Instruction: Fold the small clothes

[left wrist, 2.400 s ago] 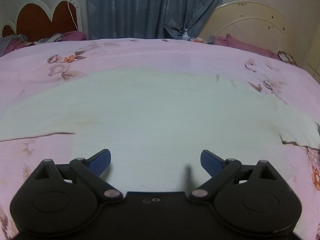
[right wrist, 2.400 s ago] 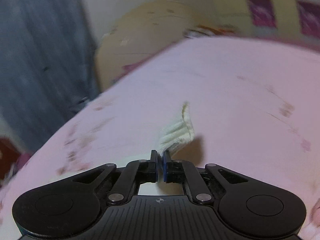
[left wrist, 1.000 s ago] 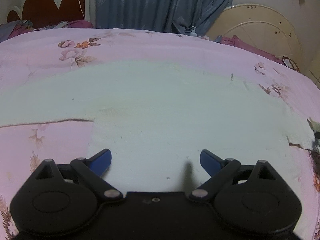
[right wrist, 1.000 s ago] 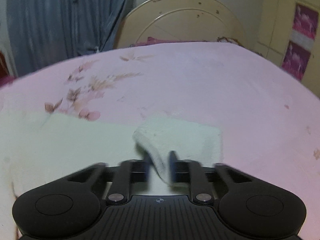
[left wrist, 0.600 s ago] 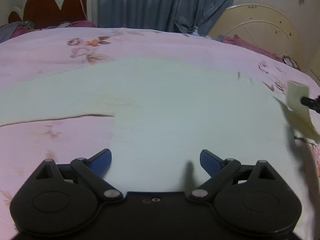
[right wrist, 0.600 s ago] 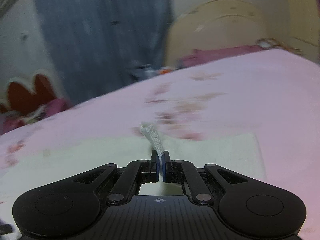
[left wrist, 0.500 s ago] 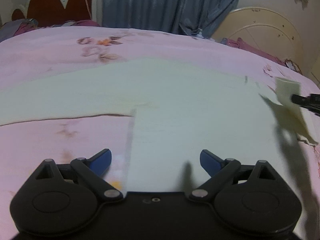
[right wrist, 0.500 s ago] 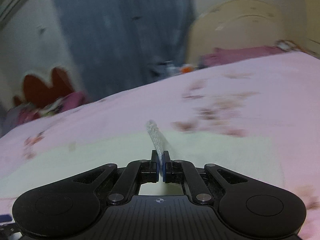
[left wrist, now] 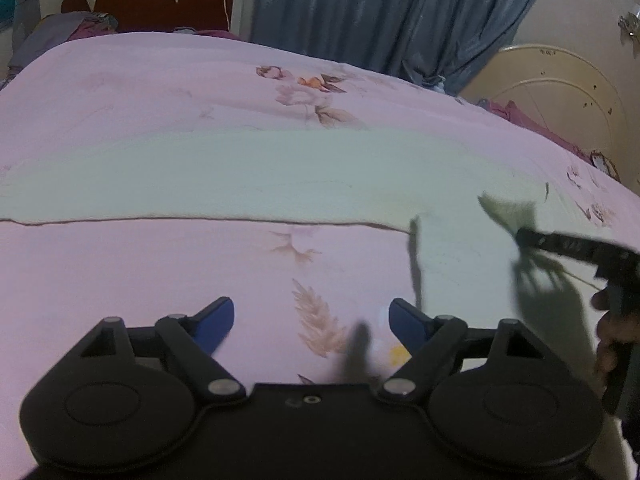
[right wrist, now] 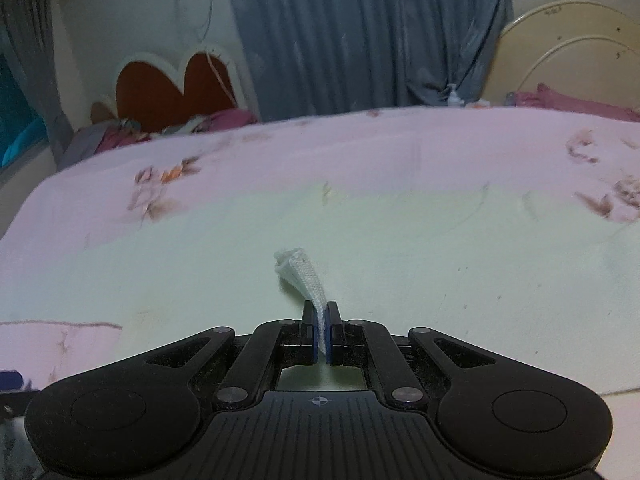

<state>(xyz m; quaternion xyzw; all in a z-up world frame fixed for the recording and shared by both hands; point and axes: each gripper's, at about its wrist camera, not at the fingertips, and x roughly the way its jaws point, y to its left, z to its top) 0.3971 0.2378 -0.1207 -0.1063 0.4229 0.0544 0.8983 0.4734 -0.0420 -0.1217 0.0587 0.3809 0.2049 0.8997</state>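
Since the earlier frames, the right gripper (right wrist: 321, 330) has been swung leftward over the bed, and in the left wrist view it is now seen at about 3 o'clock, where half a second ago only its tip showed at the edge. The left wrist view has also been shifted, so that the pink bedsheet (left wrist: 168, 264) now fills the lower half where the pale cloth lay before.

The right gripper is clamped shut on a small white ribbed garment (right wrist: 305, 280), pinched edge-on between the blue pads. In the right wrist view the garment is seen rising from the jaws toward 12 o'clock, its free end curled slightly toward 11 o'clock. In the left wrist view the same garment (left wrist: 509, 212) is blurred and is held above the cloth, with its shadow thrown below it.

The left gripper (left wrist: 311, 322) is held wide open, with nothing between its blue fingertips (left wrist: 214, 318), and it hovers over the bedsheet just beside the cloth's near edge.

A large pale cloth (right wrist: 400, 248) is spread flat on the bed and lies under the right gripper. Beyond it, floral prints (left wrist: 310, 92) are seen on the sheet toward 12 o'clock. Farther out, a red heart-shaped headboard (right wrist: 176, 88) is placed at 10 o'clock, a blue-grey curtain (right wrist: 360, 32) at 12 o'clock, and a cream round headboard (right wrist: 568, 48) at 2 o'clock.
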